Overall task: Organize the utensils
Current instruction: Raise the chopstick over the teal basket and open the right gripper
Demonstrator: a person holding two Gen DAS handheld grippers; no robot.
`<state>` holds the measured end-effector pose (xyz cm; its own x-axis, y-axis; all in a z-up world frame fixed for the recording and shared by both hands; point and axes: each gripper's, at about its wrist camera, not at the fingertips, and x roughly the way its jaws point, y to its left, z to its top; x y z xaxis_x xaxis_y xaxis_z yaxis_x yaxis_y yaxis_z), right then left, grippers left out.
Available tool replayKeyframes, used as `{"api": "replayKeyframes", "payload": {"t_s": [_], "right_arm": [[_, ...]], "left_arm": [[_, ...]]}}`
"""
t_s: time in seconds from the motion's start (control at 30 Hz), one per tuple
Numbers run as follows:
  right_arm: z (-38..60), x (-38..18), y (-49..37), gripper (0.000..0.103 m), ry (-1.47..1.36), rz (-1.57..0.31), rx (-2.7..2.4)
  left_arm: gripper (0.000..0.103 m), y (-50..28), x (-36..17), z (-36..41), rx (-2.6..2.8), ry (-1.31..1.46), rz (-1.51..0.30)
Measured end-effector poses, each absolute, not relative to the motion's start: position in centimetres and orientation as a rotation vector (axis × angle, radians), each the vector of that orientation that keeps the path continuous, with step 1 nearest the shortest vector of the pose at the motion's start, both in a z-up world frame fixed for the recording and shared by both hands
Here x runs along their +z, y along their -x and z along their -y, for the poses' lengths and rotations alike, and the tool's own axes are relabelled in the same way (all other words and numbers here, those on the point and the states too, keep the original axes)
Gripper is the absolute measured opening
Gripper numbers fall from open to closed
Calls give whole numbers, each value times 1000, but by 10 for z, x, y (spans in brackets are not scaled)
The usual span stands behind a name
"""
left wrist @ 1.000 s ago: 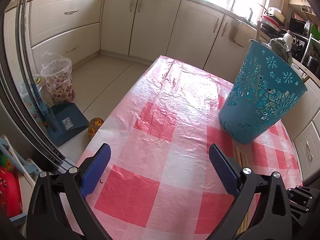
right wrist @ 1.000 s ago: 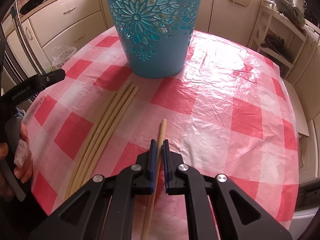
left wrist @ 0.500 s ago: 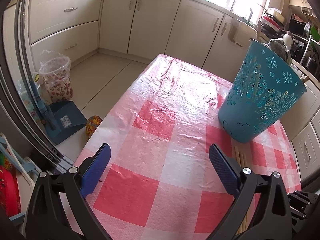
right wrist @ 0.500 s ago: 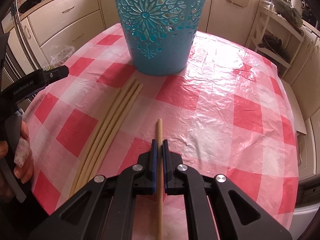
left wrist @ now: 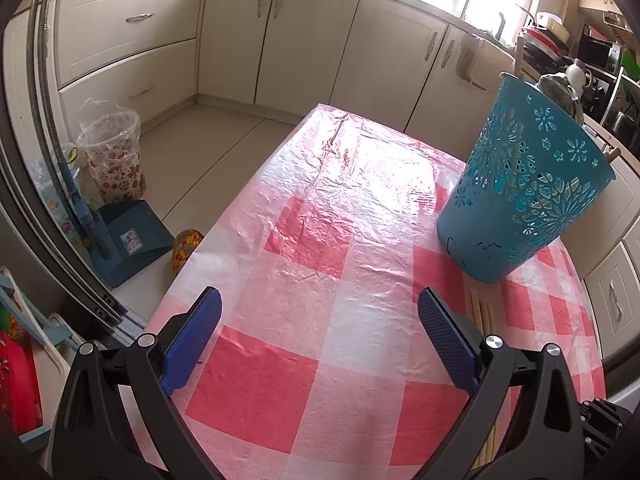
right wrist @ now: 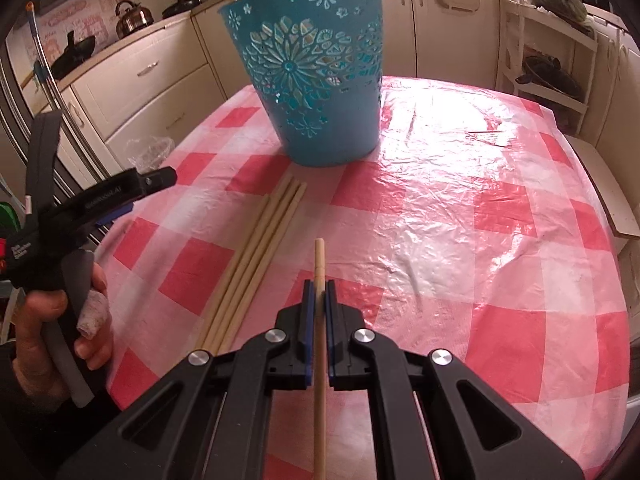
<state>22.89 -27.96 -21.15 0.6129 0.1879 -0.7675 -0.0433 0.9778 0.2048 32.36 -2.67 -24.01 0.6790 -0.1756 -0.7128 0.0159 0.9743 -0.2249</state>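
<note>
Right gripper (right wrist: 319, 286) jaws clamp single chopstick (right wrist: 319, 264) lengthwise, aimed toward teal basket (right wrist: 316, 80) for drop-in; left gripper (left wrist: 320, 320) jaws wide, idle.

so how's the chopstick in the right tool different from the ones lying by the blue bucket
The held chopstick is clamped between the shut fingers of the right tool, while the loose chopsticks lie untouched on the checked tablecloth. The held chopstick is single; the loose chopsticks form a tight bundle. The held one points straight ahead; the bundle angles toward the blue bucket. All are pale wooden sticks.
</note>
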Motion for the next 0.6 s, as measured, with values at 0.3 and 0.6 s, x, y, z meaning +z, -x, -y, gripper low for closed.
{"api": "replayKeyframes", "payload": {"t_s": [0.3, 0.6], "right_arm": [[292, -150, -214, 6, -286, -694, 201], [304, -81, -238, 6, -347, -498, 260]], "left_arm": [[95, -324, -241, 26, -112, 210, -825], [95, -326, -243, 24, -110, 223, -835]]}}
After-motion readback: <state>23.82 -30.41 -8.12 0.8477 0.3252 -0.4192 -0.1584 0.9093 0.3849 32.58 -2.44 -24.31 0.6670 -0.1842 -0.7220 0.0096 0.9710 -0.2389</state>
